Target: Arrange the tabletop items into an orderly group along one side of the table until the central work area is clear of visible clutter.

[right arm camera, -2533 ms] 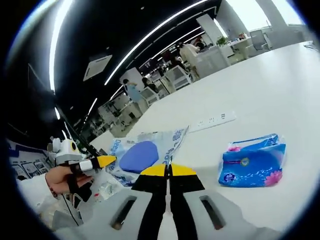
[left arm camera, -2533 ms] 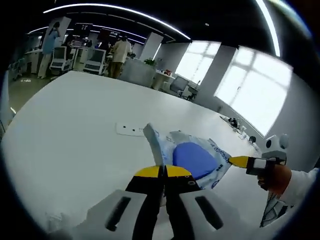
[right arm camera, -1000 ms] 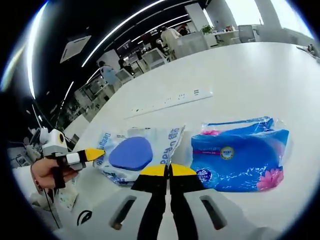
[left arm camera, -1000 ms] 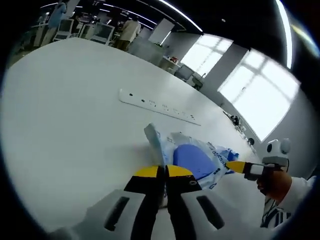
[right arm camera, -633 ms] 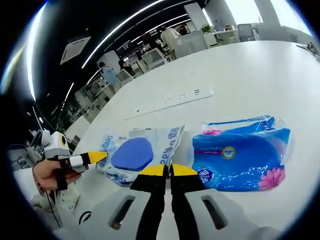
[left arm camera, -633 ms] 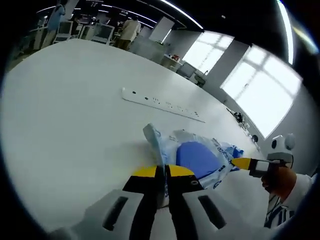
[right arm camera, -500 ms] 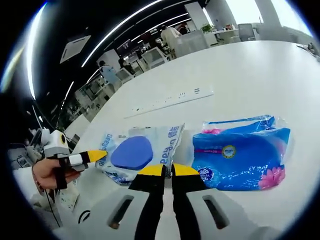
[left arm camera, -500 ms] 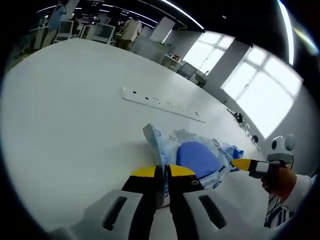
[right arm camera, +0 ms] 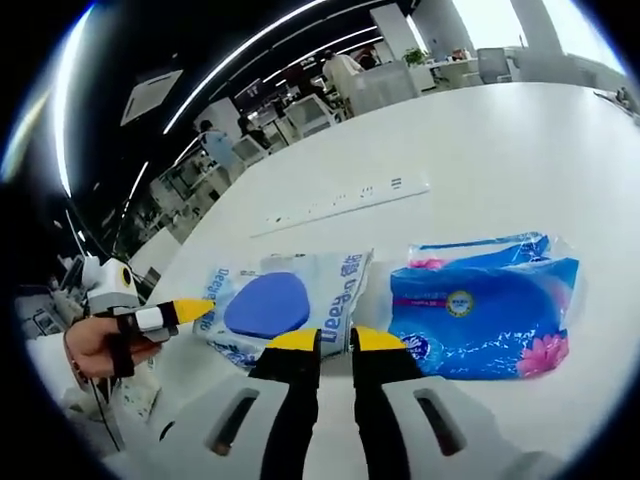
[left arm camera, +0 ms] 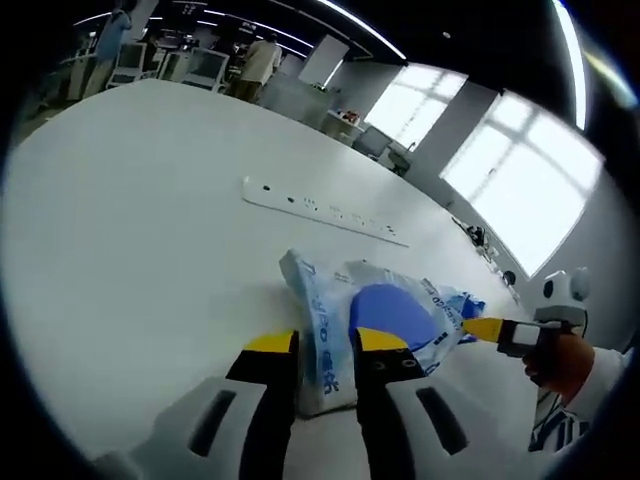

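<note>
In the left gripper view, the left hand-held gripper (left arm camera: 325, 342) stands released, its two yellow-tipped jaws parted with a gap between them. The near edge of a white wet-wipes pack (left arm camera: 370, 315) with a blue oval lid lies in that gap on the white bench (left arm camera: 130, 220), and neither jaw is pressed on it. Beyond the pack a white power strip (left arm camera: 322, 209) lies flat on the bench, well apart from it. At the right edge of this view the right hand-held gripper's yellow tip sits just beside the pack's far end, with a person's hand (left arm camera: 562, 362) and white sleeve behind it.

In the right gripper view, the right hand-held gripper (right arm camera: 324, 340) is likewise released, jaws spread, with the pack's printed edge (right arm camera: 290, 305) lying between and just ahead of the tips. Right beside the wet-wipes pack, on its right in this view, lies a blue tissue pack (right arm camera: 485, 305) with a pink flower print; the two packs sit close together, whether touching I cannot tell. The power strip (right arm camera: 345, 201) runs behind both. At the left the other gripper's yellow tip meets the wipes pack's far end, held by a hand (right arm camera: 95, 345). Desks, chairs and standing people show in the office background.
</note>
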{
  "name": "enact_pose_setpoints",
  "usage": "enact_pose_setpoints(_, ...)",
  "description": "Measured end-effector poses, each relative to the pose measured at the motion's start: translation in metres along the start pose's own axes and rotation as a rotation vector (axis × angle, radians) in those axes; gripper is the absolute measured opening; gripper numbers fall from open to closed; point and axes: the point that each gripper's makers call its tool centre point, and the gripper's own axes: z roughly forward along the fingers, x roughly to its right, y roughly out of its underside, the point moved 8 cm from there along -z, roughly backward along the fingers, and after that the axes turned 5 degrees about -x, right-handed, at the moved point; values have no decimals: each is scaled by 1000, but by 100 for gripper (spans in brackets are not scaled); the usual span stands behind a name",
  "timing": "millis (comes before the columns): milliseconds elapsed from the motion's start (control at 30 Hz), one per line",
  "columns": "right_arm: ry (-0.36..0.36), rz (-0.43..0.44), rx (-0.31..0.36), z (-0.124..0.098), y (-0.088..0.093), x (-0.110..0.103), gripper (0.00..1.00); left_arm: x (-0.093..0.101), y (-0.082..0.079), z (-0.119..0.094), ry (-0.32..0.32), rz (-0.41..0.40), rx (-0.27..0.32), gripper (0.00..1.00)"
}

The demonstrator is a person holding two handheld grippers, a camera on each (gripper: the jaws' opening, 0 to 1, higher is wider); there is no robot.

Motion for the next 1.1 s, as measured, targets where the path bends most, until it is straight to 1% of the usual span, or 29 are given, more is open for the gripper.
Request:
enact_pose_setpoints(267,5,-6,10,-2,-3,1,16,2,-2,-8,-12,6,10,25)
enact_pose_setpoints(667,3,-11,35,-12,-7,-3,22,7,-5,-22,-25,21,26,30)
enact_pose_setpoints(867,1,-30,45,-17,-10,-5,23,9,-9,-30,-30,24,42,32)
enact_pose_setpoints(1033,-4,-46,50,-20,-11,-6,31,13,-12,-38,-27,29,55,35)
enact_pose_setpoints(1100,-9,-53,46,-22,-10,-6,32,14,-13,-41,-28,34,59,35)
